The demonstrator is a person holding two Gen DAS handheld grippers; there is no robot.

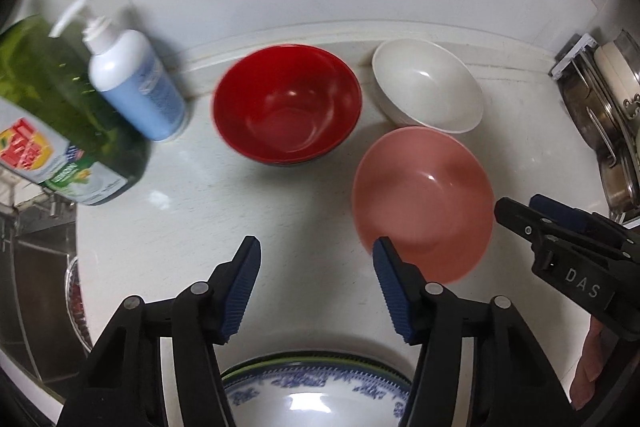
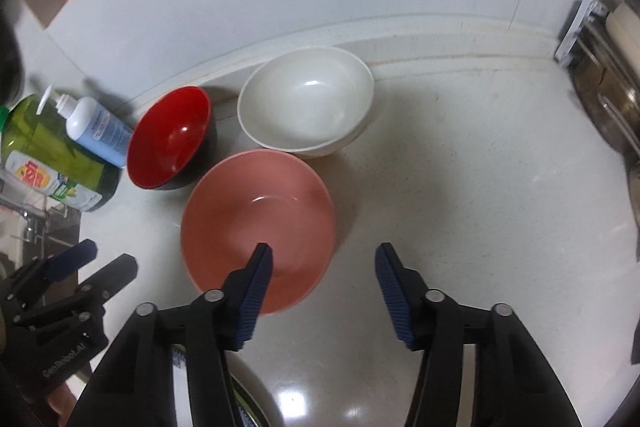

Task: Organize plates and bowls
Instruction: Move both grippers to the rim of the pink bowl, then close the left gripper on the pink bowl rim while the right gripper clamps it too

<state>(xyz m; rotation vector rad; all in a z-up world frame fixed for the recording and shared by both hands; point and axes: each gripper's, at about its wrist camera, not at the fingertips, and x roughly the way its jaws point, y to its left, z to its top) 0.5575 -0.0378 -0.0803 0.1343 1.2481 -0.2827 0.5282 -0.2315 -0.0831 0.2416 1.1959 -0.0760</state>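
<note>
Three bowls stand on the white counter: a red bowl [image 1: 287,107] [image 2: 170,138] at the back, a white bowl [image 1: 427,85] [image 2: 306,103] to its right, and a pink bowl [image 1: 424,199] [image 2: 258,223] in front of them. A blue-patterned plate [image 1: 316,393] lies under my left gripper. My left gripper [image 1: 316,251] is open and empty, above the counter just left of the pink bowl. My right gripper [image 2: 324,255] is open and empty, its left finger over the pink bowl's near rim. Each gripper also shows in the other's view, the right [image 1: 516,207] and the left [image 2: 108,259].
A green dish-soap bottle [image 1: 60,115] [image 2: 56,163] and a white-blue pump bottle [image 1: 132,83] [image 2: 96,131] stand at the left. A steel sink [image 1: 36,267] lies beyond the counter's left edge. A rack with metal pots and lids [image 1: 608,123] [image 2: 608,75] stands at the right.
</note>
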